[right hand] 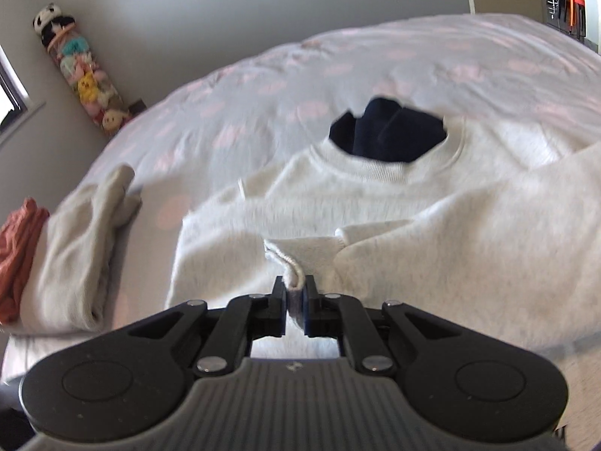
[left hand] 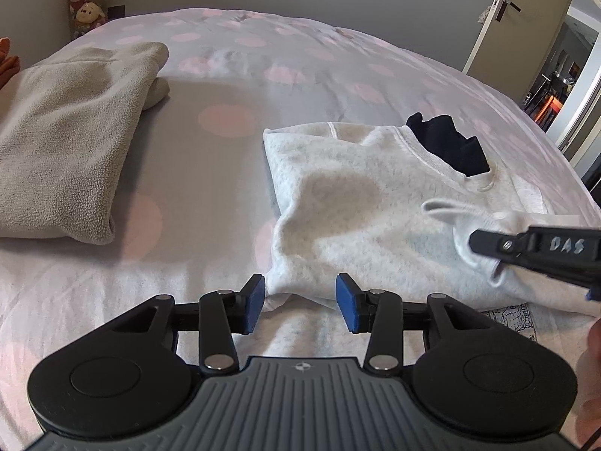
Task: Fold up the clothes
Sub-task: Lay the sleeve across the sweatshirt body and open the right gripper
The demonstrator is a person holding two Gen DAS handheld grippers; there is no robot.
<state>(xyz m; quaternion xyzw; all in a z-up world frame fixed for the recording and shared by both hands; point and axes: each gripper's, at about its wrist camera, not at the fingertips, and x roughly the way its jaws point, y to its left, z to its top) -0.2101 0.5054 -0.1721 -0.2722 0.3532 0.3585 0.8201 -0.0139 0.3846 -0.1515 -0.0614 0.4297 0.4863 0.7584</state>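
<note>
A bed (left hand: 233, 75) with a pink-dotted cover fills both views, grey walls behind. At the left a column of plush toys (right hand: 86, 82) stands in the corner, then a folded beige fleece (left hand: 67, 131), then the white sweatshirt (left hand: 357, 206) lying mid-bed over a dark garment (left hand: 450, 143). Only the left view shows the open door (left hand: 507, 11); only the right shows an orange cloth (right hand: 18, 255). The left tongs (left hand: 300, 302) are spread at the sweatshirt's near edge; the right tongs (right hand: 295, 300) pinch its cuff.
</note>
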